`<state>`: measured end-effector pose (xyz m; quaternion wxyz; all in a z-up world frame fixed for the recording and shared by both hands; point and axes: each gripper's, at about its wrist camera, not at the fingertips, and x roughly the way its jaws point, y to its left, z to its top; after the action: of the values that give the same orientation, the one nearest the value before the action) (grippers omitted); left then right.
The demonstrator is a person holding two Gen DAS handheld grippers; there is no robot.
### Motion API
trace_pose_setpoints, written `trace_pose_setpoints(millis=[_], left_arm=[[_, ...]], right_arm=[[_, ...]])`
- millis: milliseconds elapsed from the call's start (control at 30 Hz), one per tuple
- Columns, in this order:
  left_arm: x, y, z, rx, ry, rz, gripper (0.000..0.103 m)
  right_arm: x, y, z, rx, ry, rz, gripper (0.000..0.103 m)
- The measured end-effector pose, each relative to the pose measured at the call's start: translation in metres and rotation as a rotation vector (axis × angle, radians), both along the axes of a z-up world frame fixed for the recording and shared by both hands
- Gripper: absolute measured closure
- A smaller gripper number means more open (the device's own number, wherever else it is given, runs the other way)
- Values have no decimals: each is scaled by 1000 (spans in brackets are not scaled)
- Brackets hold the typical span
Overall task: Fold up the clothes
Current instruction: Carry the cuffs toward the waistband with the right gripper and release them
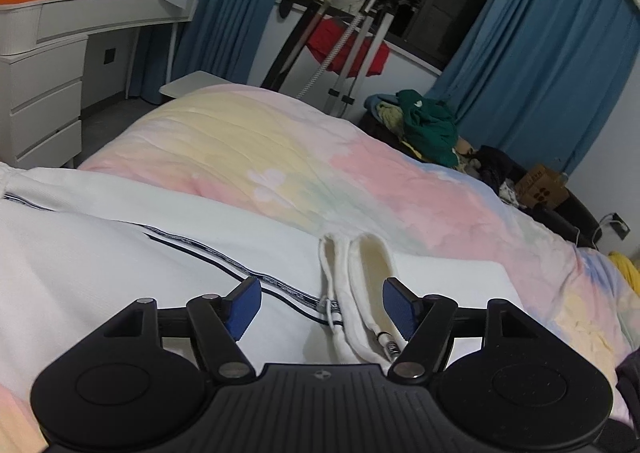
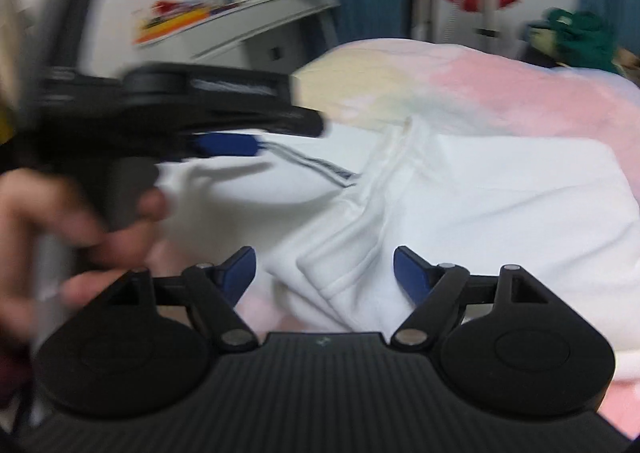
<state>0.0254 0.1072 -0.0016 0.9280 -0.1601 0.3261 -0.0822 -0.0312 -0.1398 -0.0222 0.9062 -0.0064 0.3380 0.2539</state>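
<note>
A white garment (image 1: 120,253) with a dark striped trim lies spread on the pastel quilt (image 1: 280,157) of a bed. My left gripper (image 1: 322,307) hovers open just over it. A ribbed white hem (image 1: 360,273) with a drawstring end lies between its blue pads, close to the right one. In the blurred right wrist view, my right gripper (image 2: 324,273) stands open above a fold of the same garment (image 2: 480,193), its pads clear of the cloth. The left gripper (image 2: 240,141) shows at the left of that view, held by a hand (image 2: 60,213).
A white dresser (image 1: 44,65) crowded with bottles stands at the far left. Beyond the bed are a drying rack with a red cloth (image 1: 348,49), a heap of green and dark clothes (image 1: 428,125), a cardboard box (image 1: 540,187) and blue curtains (image 1: 540,53).
</note>
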Motion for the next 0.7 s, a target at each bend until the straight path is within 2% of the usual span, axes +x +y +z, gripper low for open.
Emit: trace_pose_setpoints(millis=[100, 133, 233, 367, 467, 600, 700], left_arm=[[-1, -12, -3, 36, -21, -22, 34], [-2, -17, -3, 49, -31, -30, 33], [-7, -32, -3, 97, -70, -44, 33], [-14, -53, -2, 150, -115, -82, 33], [-12, -71, -9, 223, -95, -116, 33], [-9, -90, -27, 348, -51, -104, 33], [-4, -94, -37, 371, -22, -101, 30]], right_arm=[[-15, -19, 13, -5, -75, 14, 25], [-15, -29, 13, 10, -89, -16, 25], [-9, -59, 12, 47, -84, -173, 26], [-1, -91, 11, 45, -82, -372, 26], [0, -101, 9, -5, -97, -458, 26], [9, -110, -3, 3, -29, -509, 26], [6, -114, -3, 2, -16, -547, 26]])
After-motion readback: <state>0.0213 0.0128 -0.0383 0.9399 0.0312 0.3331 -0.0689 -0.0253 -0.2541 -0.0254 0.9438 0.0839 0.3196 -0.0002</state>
